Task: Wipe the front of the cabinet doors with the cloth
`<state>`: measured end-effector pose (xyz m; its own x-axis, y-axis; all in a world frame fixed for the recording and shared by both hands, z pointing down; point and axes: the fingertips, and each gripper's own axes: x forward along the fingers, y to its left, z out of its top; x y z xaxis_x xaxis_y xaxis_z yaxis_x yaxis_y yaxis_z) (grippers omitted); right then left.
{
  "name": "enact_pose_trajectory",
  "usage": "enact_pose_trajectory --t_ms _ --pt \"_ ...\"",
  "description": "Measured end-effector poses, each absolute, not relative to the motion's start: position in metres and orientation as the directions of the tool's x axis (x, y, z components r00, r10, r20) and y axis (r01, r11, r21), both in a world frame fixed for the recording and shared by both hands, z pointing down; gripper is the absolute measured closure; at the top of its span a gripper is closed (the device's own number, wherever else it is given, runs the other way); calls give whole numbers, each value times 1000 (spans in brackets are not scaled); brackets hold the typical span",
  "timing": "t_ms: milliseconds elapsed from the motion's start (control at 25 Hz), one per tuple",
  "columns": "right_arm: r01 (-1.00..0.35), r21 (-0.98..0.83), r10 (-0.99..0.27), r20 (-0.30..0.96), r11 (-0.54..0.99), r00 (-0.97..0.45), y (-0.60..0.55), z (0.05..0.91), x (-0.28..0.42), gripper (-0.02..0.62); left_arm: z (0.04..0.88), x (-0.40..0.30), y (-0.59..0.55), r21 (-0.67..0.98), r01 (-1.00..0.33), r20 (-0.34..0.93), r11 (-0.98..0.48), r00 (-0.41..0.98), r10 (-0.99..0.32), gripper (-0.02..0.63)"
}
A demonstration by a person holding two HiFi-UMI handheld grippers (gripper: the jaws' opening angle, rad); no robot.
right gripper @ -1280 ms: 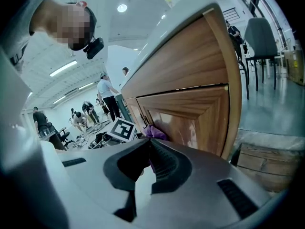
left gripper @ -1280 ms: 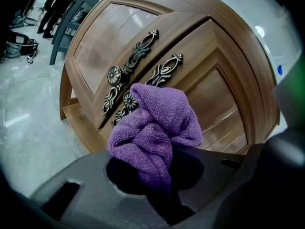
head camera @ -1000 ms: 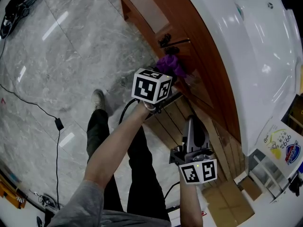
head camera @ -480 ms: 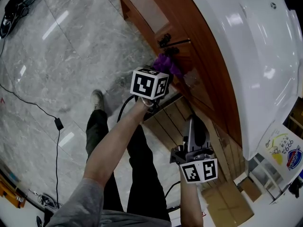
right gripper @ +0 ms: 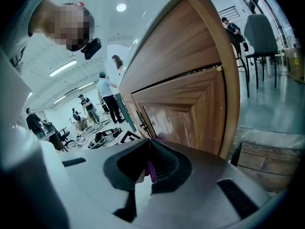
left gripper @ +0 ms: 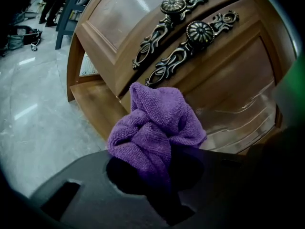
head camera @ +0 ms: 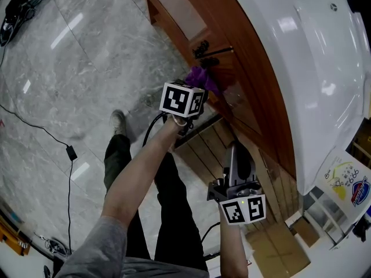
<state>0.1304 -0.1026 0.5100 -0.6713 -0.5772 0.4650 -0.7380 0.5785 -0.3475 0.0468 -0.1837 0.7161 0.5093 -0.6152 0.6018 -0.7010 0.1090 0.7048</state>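
A: On the sticker (head camera: 345,181) at the lower right of the head view, can any print be read?

B: No. It carries a yellow drawing and a round blue-and-red logo, but the lettering is too small to make out.

A: And the cloth?

B: One purple microfibre cloth (left gripper: 155,128), bunched into soft folds with a fuzzy pile. The left gripper (left gripper: 162,175) pinches its lower end between its jaws. The bunch stands up from them at the front of the cabinet doors (left gripper: 228,80), just below the handles. Whether it touches the wood I cannot tell.

A: How many handles?

B: Two ornate metal handles (left gripper: 173,6), each a round knob on a scrolled backplate, side by side, one per door. There are two doors of reddish-brown wood with glossy panels.

A: The other tool?

B: The right gripper (right gripper: 148,163) has its jaws pressed together, with a thin purple sliver (right gripper: 151,171) at the seam that I cannot identify. It faces the wooden cabinet front further along, apart from the cloth.
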Motion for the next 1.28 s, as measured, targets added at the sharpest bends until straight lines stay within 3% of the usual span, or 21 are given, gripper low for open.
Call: enact_pose_trajectory --t_ms 360,1280 --pt "-748 -356 -590 461 561 -662 -99 504 133 583 703 43 -166 724 -679 582 121 507 -636 532" --pt "-756 -391 -630 418 526 -655 -76 453 130 583 572 38 -109 791 -610 441 45 518 -733 532"
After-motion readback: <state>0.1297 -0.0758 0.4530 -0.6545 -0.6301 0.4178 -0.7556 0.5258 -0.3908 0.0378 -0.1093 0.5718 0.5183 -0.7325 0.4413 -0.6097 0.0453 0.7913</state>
